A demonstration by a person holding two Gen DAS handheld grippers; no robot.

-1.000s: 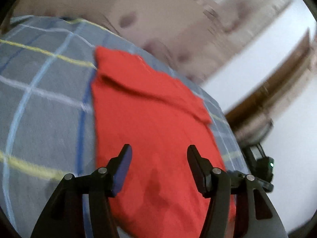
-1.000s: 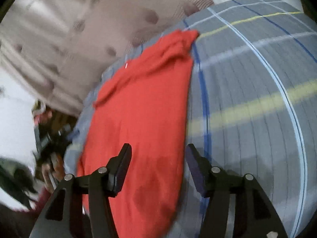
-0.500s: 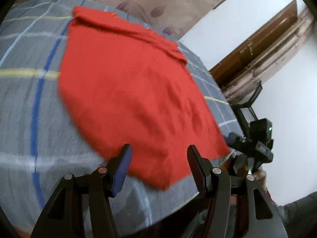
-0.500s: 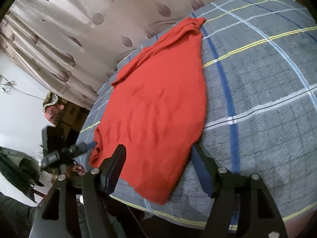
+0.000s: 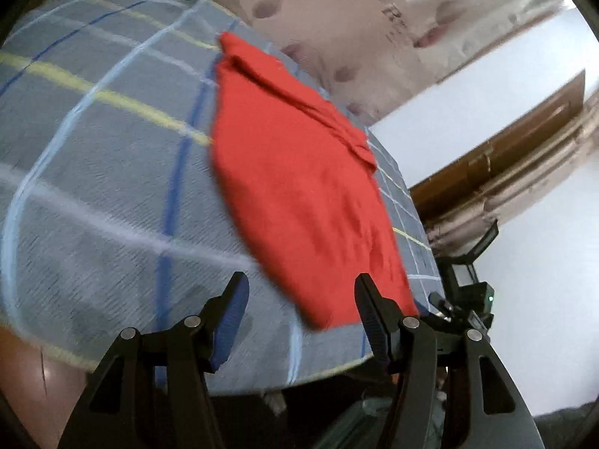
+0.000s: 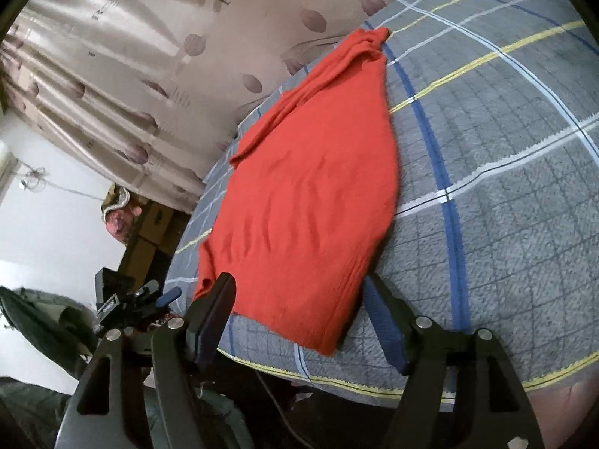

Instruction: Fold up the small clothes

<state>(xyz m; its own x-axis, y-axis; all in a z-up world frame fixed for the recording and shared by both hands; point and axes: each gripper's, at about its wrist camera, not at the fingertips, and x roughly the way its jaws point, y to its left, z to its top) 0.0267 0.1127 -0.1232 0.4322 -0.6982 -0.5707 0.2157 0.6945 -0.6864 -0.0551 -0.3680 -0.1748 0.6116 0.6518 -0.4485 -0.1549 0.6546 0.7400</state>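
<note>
A plaid blanket (image 6: 505,157) covers the surface, a patterned curtain (image 6: 157,48) behind it. The red garment (image 6: 310,194) lies flat on the blanket, its near hem close to the front edge. The 2 grippers hang just off that edge. The left gripper (image 5: 301,316) stands part open and empty; the right gripper (image 6: 299,310) also holds nothing, its jaws spread about the hem corner. A pinch here could catch blanket along with cloth, or only 1 layer, skewing the fold.

left wrist: near edge, facing bed (image 5: 93,187) | right wrist: same, shared
</note>
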